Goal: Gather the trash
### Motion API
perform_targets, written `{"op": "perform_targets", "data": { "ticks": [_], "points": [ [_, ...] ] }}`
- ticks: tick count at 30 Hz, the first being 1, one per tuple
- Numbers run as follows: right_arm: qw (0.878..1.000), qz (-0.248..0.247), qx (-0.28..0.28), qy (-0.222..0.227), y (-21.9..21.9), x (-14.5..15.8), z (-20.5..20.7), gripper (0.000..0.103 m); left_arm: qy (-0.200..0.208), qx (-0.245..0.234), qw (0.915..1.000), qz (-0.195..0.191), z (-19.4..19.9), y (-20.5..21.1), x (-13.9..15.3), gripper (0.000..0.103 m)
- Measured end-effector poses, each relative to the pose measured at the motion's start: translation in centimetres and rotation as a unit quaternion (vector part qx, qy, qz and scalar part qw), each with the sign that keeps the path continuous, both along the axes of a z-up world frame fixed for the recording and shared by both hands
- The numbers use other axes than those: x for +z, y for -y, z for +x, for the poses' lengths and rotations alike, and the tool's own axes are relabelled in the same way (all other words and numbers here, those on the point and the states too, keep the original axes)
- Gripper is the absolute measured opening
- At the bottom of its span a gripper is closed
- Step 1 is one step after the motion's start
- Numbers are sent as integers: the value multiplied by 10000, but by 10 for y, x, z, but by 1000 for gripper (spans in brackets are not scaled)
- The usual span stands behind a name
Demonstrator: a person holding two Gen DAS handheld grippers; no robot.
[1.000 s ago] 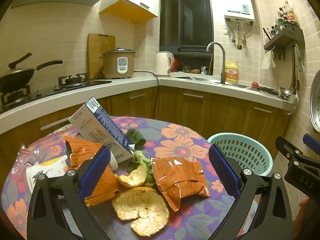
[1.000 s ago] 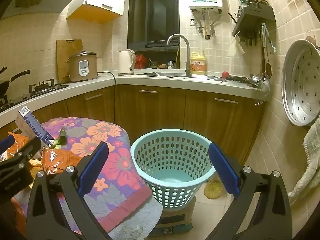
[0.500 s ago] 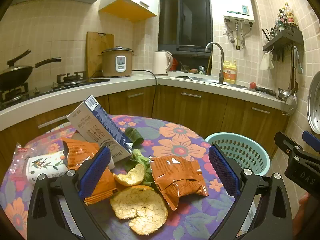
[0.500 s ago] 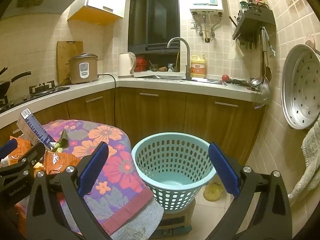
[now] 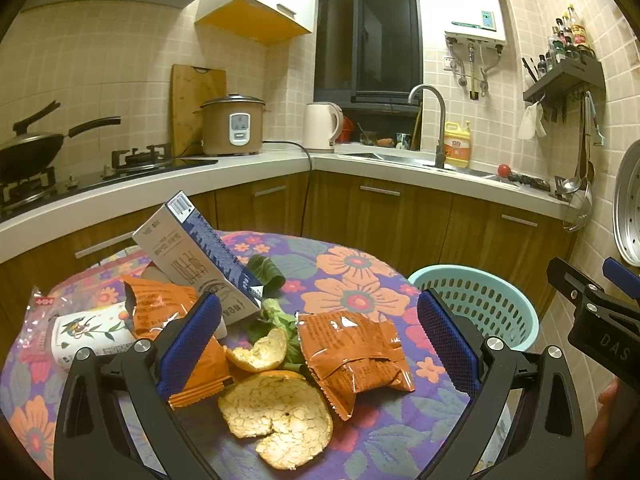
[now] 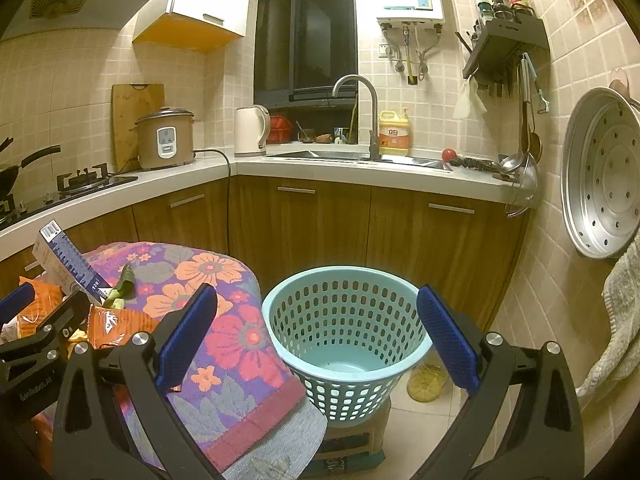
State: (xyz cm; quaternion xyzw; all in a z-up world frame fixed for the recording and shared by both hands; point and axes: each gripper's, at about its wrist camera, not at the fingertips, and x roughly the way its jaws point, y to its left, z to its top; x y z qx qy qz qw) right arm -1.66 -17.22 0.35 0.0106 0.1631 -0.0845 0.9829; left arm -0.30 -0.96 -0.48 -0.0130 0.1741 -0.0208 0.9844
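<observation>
Trash lies on the floral tablecloth [image 5: 360, 268]: a large orange peel [image 5: 276, 420], a smaller peel [image 5: 260, 352], an orange snack wrapper [image 5: 356, 356], a second orange wrapper [image 5: 160, 312], a tilted white-and-blue carton [image 5: 200, 264], green leaves [image 5: 264, 272] and a printed paper cup [image 5: 92, 336]. My left gripper [image 5: 318, 344] is open and empty, above the peels and wrapper. My right gripper [image 6: 316, 340] is open and empty, held in front of the empty teal basket [image 6: 344, 336]. The basket also shows in the left wrist view [image 5: 476, 300].
The basket stands on a low stool [image 6: 352, 448] on the tiled floor, right of the table. A clear plastic bag [image 5: 36, 312] lies at the table's left. Wooden cabinets [image 6: 320, 232] and the counter with sink, kettle and rice cooker stand behind.
Both grippers have risen slightly and tilted; the table items and basket sit a little lower in view. Both stay open and empty.
</observation>
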Motion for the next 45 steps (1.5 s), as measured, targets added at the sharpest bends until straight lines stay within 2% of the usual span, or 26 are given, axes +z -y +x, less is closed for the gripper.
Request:
{"op": "perform_targets", "data": {
  "ticks": [16, 22, 42, 45],
  "points": [
    [9999, -37, -83, 51, 1, 2, 1, 95, 35, 46, 10000, -51, -2, -1, 2, 95],
    [9999, -74, -30, 68, -2, 4, 4, 95, 251, 189, 9994, -153, -7, -7, 7, 95],
    [9998, -150, -99, -39, -3, -1, 7, 95, 197, 175, 9995, -154, -4, -8, 5, 95],
    [10000, -40, -34, -78, 0, -1, 8, 95, 197, 224, 9994, -175, -4, -10, 5, 95]
  ]
}}
